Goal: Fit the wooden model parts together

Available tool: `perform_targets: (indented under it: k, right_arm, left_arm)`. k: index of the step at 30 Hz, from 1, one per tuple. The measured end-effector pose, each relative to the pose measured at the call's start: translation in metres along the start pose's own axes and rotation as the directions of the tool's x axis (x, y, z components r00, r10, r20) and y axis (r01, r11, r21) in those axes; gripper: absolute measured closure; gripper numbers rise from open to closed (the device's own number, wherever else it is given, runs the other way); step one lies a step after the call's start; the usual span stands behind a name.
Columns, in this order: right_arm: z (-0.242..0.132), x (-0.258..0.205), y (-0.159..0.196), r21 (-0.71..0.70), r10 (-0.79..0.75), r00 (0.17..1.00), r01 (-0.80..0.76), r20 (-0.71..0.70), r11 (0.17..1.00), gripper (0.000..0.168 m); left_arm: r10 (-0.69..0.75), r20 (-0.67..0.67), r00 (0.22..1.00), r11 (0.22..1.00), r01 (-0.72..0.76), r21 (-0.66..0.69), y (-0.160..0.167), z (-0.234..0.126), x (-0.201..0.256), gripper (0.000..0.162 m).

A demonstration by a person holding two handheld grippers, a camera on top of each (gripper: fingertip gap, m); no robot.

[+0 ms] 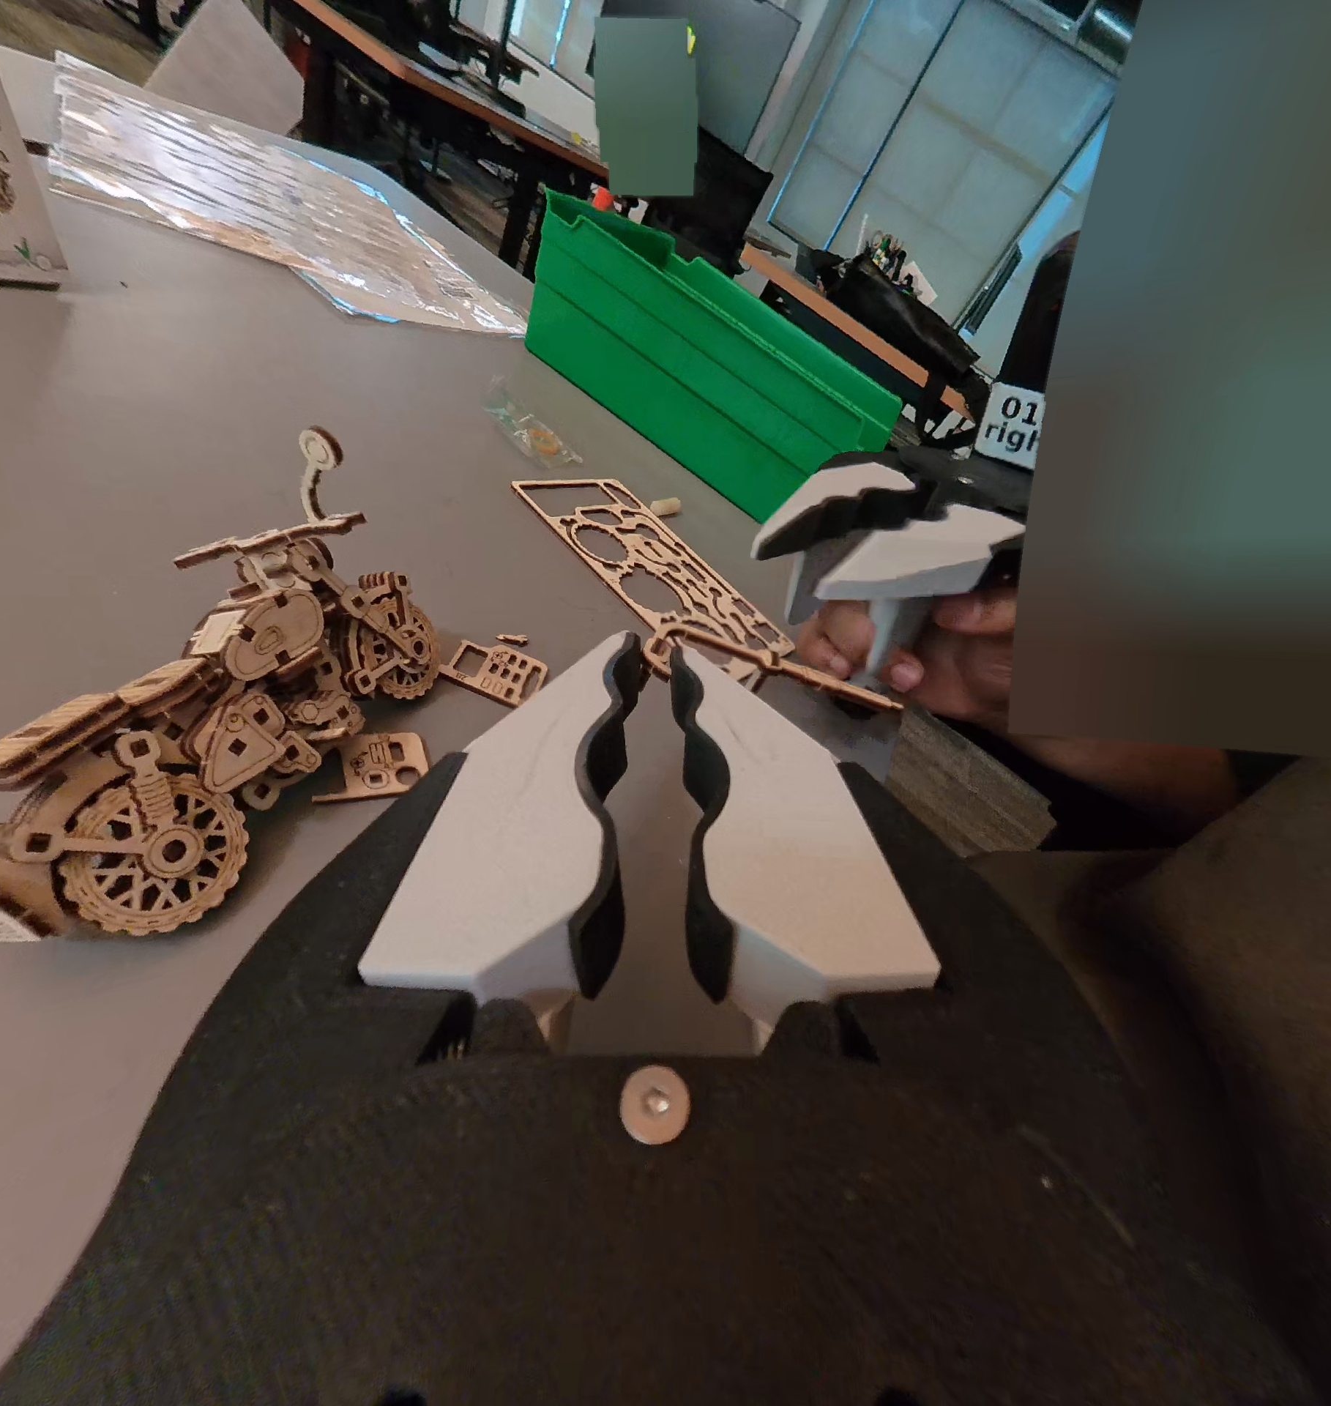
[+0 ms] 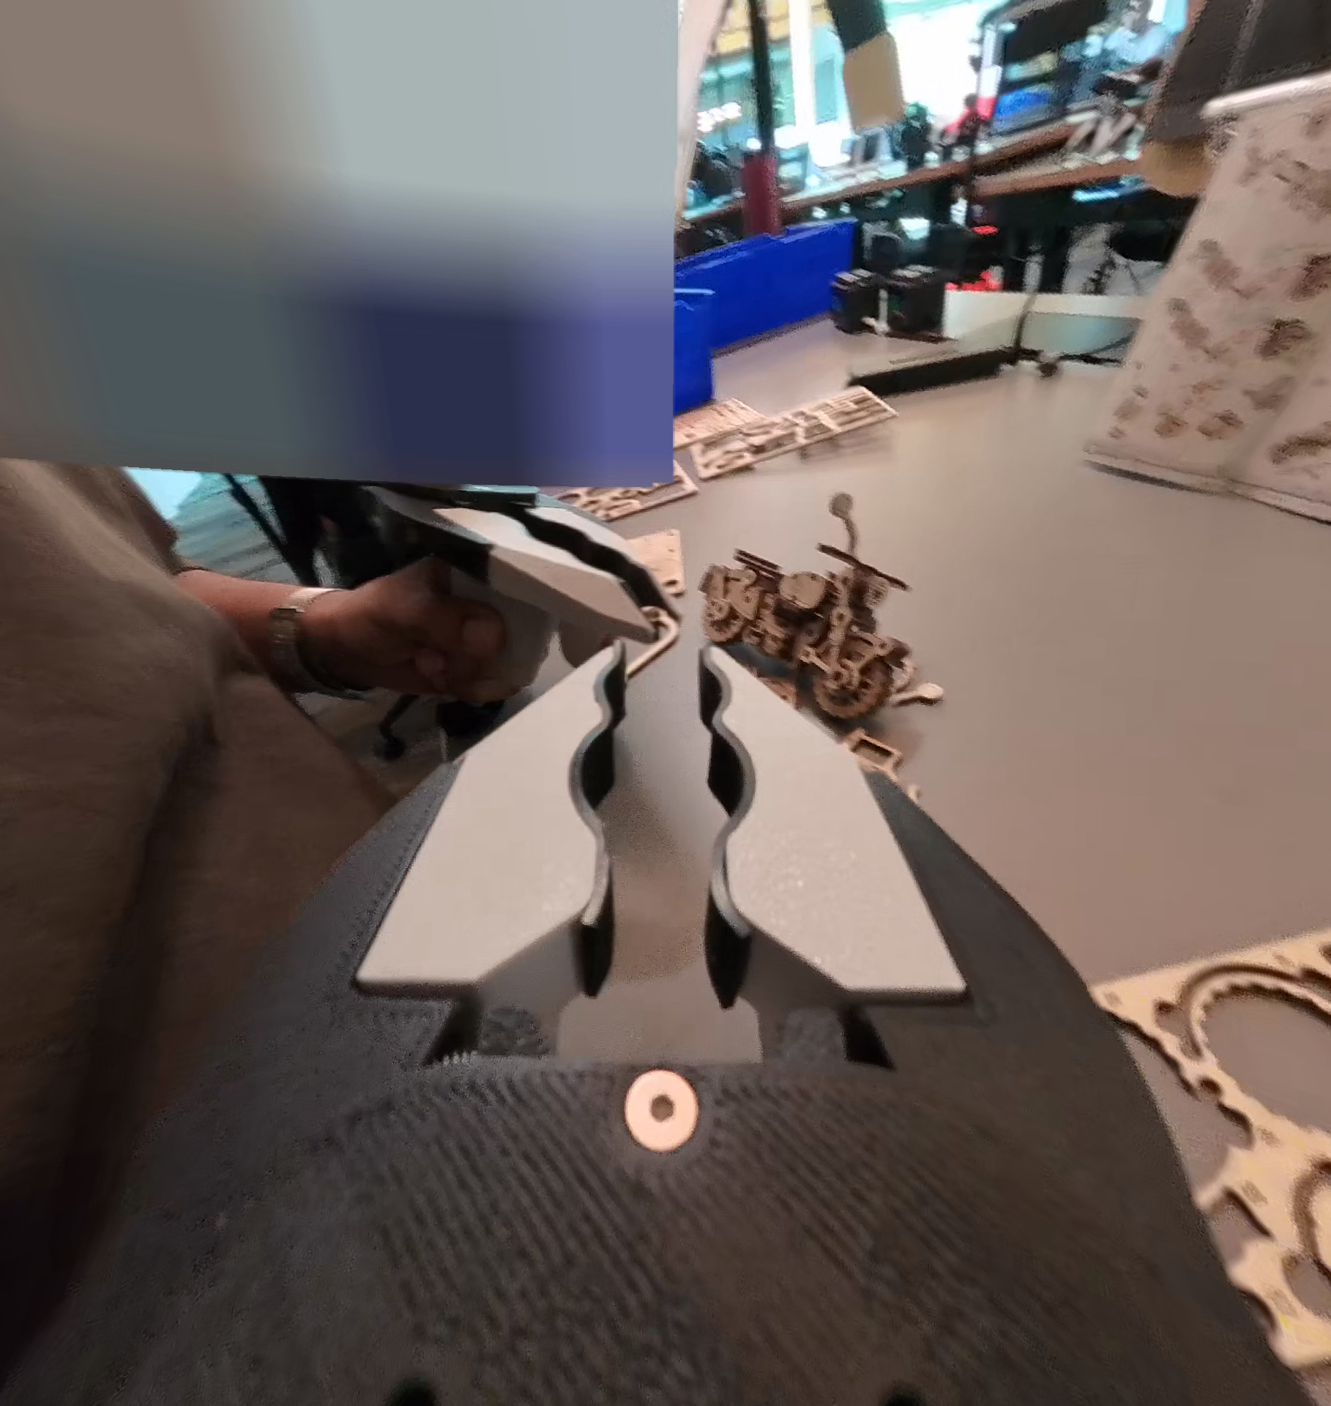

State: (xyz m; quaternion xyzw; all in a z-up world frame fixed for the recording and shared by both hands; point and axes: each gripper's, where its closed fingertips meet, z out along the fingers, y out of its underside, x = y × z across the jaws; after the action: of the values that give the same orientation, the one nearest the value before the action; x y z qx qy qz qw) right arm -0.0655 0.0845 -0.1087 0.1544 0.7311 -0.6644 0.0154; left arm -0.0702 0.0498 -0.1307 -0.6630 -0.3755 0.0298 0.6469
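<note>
Wooden part (image 1: 761,669) at left claw (image 1: 655,669) tips, motorcycle model (image 1: 191,730) leftward

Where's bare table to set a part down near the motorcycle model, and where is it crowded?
Bare grey table lies beyond the motorcycle model, up to the clear plastic sheet; another patch runs between the model and the cut-out wooden sheet. Crowded: the loose wooden pieces beside the model, and around the left gripper.

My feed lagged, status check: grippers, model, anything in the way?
Left gripper open, tips at a wooden strip. Right gripper open, empty. Motorcycle model on table, untouched. Loose cut-outs nearby.
</note>
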Motion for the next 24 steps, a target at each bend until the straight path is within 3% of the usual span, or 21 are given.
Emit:
perform_targets:
  k: [5,12,24]
  right_arm:
    - [0.002,-0.014,0.0,-0.003,-0.048,0.997,0.048,0.063,0.999,0.145]
    - [0.001,-0.006,-0.002,0.018,-0.038,0.999,0.038,0.027,0.999,0.131]
    - [0.004,-0.005,0.004,-0.016,-0.035,0.999,0.036,0.034,0.999,0.134]
  left_arm:
    - [-0.015,0.008,1.0,0.999,0.014,0.037,-0.007,-0.004,-0.004,0.157]
    - [-0.097,-0.008,0.995,0.993,0.097,0.063,-0.011,-0.007,-0.01,0.157]
    - [-0.186,-0.049,0.981,0.979,0.189,0.072,-0.012,-0.008,-0.013,0.157]
